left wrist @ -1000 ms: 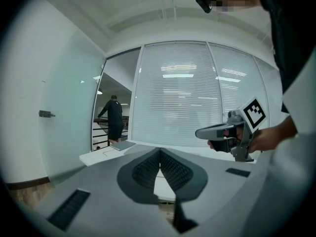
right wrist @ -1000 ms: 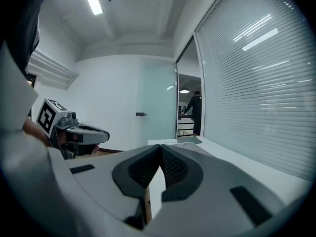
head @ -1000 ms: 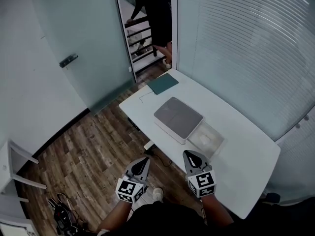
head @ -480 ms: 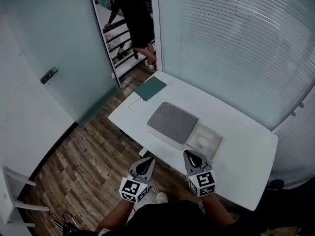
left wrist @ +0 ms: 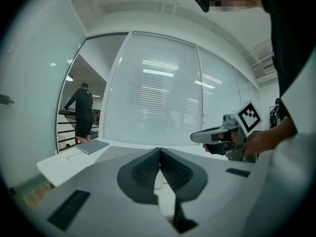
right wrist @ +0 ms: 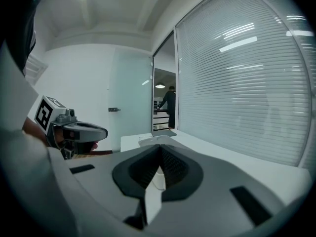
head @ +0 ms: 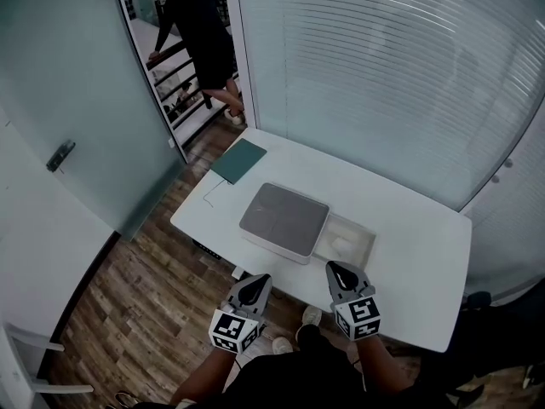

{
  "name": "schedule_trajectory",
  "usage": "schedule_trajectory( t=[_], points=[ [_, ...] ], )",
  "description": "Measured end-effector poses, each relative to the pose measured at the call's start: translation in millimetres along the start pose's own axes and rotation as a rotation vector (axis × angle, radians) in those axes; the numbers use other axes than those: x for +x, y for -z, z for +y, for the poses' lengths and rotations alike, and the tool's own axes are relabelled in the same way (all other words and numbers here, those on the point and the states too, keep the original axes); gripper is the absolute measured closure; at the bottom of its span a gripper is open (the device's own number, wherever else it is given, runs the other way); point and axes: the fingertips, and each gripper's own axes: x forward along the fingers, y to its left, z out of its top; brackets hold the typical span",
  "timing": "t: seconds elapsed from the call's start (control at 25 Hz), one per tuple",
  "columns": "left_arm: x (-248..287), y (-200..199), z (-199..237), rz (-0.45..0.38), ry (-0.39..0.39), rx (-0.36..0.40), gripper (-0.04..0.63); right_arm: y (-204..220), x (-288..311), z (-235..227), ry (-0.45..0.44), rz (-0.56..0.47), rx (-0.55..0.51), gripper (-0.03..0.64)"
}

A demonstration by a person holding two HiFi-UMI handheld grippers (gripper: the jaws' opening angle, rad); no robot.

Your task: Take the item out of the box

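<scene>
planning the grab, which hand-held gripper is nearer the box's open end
Right. The right hand-held gripper is just before the box's open end; the left hand-held gripper sits further left.

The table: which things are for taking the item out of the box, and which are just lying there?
For the job: open box, white item inside it, grey cover beside it, left gripper, right gripper.
Just lying about: green pad, thin wire.
</scene>
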Motion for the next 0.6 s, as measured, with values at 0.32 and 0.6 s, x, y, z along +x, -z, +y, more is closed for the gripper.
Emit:
schedule_trajectory(
  t=[0.32,0.6],
  points=[
    [30.7,-4.4,2.5,0.001,0.032,-0.041,0.583,6.9,8.4,-27.5,0.038,0.032,-0.007,0.611],
    [68.2,-2.4,4.0,0.019,0.060,-0.047,0.583,21.7,20.5,-55.0,0.069,0.071,-0.004,0.610]
  ],
)
